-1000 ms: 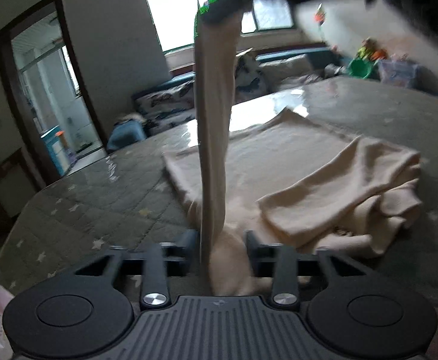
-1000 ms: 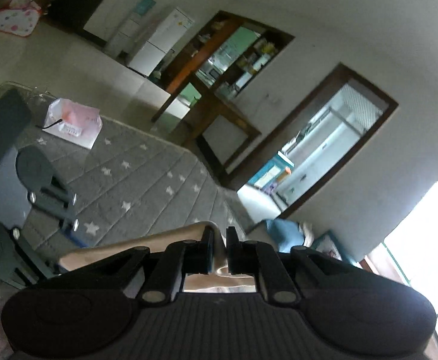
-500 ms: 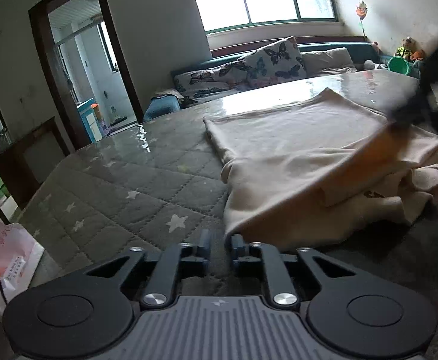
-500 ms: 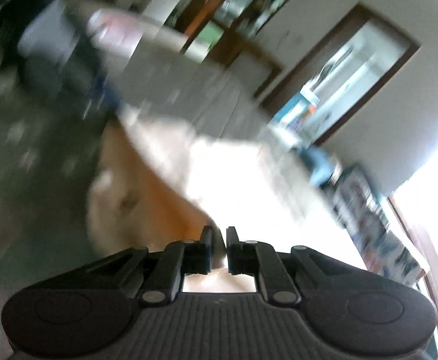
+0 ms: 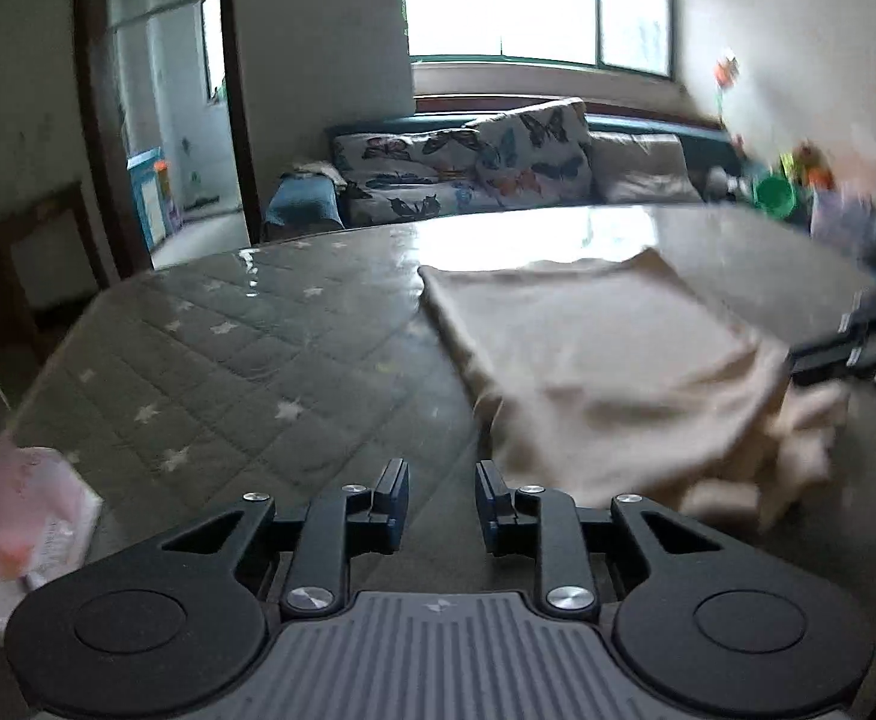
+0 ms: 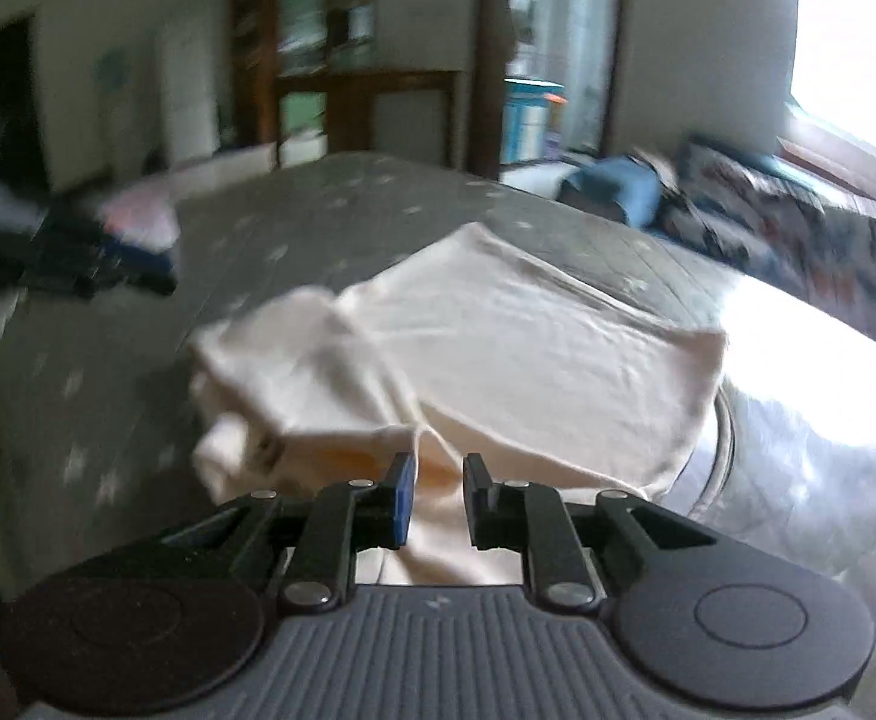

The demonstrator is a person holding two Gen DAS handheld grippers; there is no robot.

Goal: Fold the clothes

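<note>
Left tongs [image 5: 441,495] released over mattress [image 5: 246,360], right tongs [image 6: 438,489] just loosening, cloth [image 6: 498,360] between

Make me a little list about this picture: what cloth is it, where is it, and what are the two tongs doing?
cloth: cream knitted garment, partly folded, bunched at one side
where: lying on the grey star-patterned quilted surface
left tongs: open, nothing between them, beside the cloth's near edge
right tongs: jaws have just been opening, cloth between them, pads not pressing on it
also: pink packet at the surface's corner

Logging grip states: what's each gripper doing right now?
Left gripper: open, empty.
Right gripper: just opening, cream garment loose between its fingers.
</note>
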